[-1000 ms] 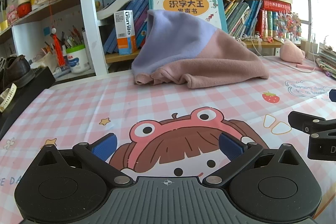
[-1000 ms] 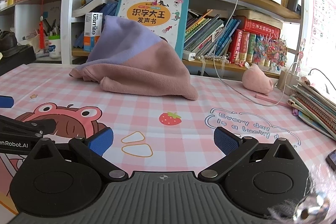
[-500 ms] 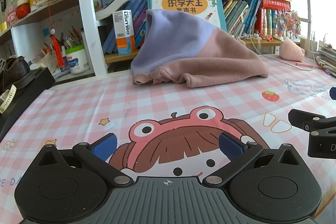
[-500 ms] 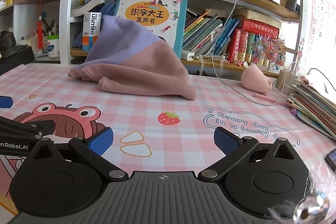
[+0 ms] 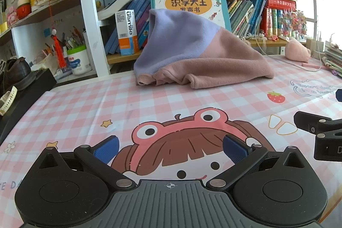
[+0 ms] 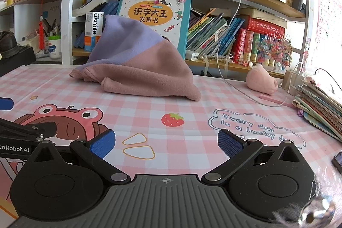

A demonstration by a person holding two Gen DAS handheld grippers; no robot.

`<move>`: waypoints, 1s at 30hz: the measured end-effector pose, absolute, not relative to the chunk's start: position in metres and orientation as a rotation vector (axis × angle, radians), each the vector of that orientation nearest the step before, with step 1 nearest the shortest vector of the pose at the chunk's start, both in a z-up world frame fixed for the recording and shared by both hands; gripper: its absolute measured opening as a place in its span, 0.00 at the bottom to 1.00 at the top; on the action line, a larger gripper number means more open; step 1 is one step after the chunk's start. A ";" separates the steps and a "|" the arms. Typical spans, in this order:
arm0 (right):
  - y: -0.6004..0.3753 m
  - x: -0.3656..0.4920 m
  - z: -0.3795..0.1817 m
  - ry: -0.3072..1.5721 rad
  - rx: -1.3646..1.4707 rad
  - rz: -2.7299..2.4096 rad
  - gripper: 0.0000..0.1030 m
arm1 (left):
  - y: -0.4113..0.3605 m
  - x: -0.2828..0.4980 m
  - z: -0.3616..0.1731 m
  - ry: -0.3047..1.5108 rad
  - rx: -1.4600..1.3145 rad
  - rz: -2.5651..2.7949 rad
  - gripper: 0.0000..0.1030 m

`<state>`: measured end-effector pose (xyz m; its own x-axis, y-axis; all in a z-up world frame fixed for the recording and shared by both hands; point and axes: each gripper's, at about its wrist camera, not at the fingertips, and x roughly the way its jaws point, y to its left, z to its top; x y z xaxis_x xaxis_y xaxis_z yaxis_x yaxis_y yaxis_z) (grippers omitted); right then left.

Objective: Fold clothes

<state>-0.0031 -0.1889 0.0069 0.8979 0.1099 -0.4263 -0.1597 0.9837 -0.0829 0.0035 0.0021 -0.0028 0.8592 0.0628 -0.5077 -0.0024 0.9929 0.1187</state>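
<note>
Both grippers, the left gripper (image 5: 170, 150) and right gripper (image 6: 166, 142), were wide apart and held nothing, because the sweater (image 5: 198, 57) sat far off, heaped against the big book (image 5: 189, 2).

A lilac-and-pink fleece garment (image 5: 192, 52) lay heaped at twelve o'clock on the pink checked cartoon tablecloth (image 5: 85, 108). The left gripper (image 5: 170, 149), blue-padded, gaped empty at six o'clock.
</note>
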 end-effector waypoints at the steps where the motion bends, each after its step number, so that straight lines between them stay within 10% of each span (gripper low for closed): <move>1: -0.189 -0.003 0.007 0.434 -0.115 0.140 1.00 | 0.002 0.004 -0.003 0.537 0.114 0.033 1.00; 30: -0.191 -0.003 0.007 0.434 -0.109 0.138 1.00 | 0.003 0.003 -0.003 0.532 0.105 0.036 1.00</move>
<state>-0.0032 -0.1908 0.0068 0.8982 0.1099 -0.4256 -0.1563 0.9848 -0.0757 0.0026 0.0030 -0.0027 0.8613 0.0618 -0.5043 -0.0071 0.9940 0.1096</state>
